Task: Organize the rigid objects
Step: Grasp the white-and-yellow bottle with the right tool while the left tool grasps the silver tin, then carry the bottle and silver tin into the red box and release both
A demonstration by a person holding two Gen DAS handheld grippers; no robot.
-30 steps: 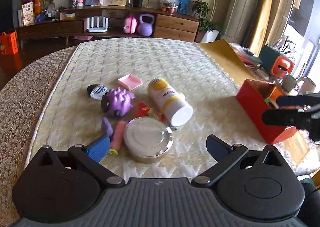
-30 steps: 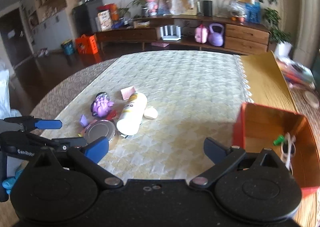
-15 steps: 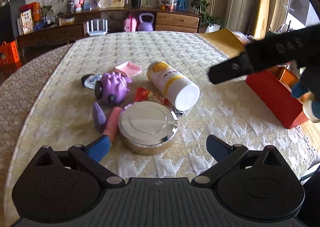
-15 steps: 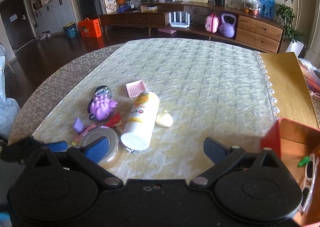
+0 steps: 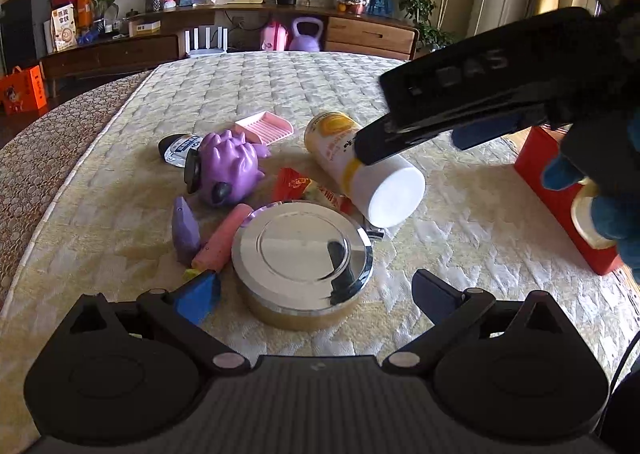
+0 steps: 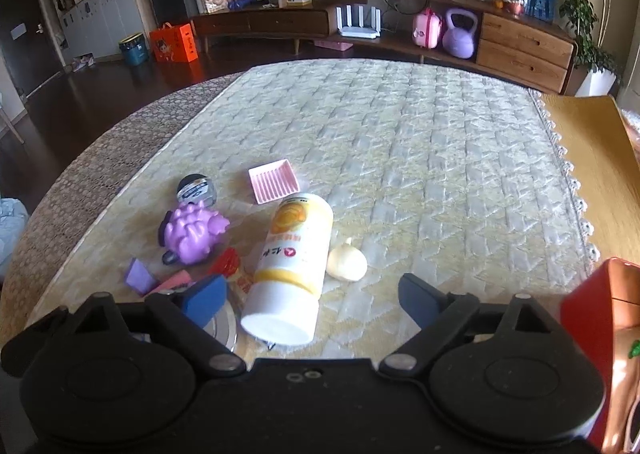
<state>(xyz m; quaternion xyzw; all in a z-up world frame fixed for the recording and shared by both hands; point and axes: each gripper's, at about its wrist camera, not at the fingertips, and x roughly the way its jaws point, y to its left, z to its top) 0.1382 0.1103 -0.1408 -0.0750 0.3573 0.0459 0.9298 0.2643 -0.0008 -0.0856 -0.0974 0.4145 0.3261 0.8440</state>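
The left gripper (image 5: pixel 316 292) stood wide open, holding nothing, the round metal tin (image 5: pixel 302 252) lying between its fingers. At the tin's one o'clock lay the yellow-and-white bottle (image 6: pixel 290 262) on its side. The right gripper (image 6: pixel 312 296) straddled that bottle unpinched, its jaws just narrowing. At three o'clock stood the red box (image 5: pixel 560 190).

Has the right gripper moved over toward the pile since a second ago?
Yes. The right gripper has swung from the red box toward the white-and-yellow bottle, jaws open but just narrowing, touching nothing.
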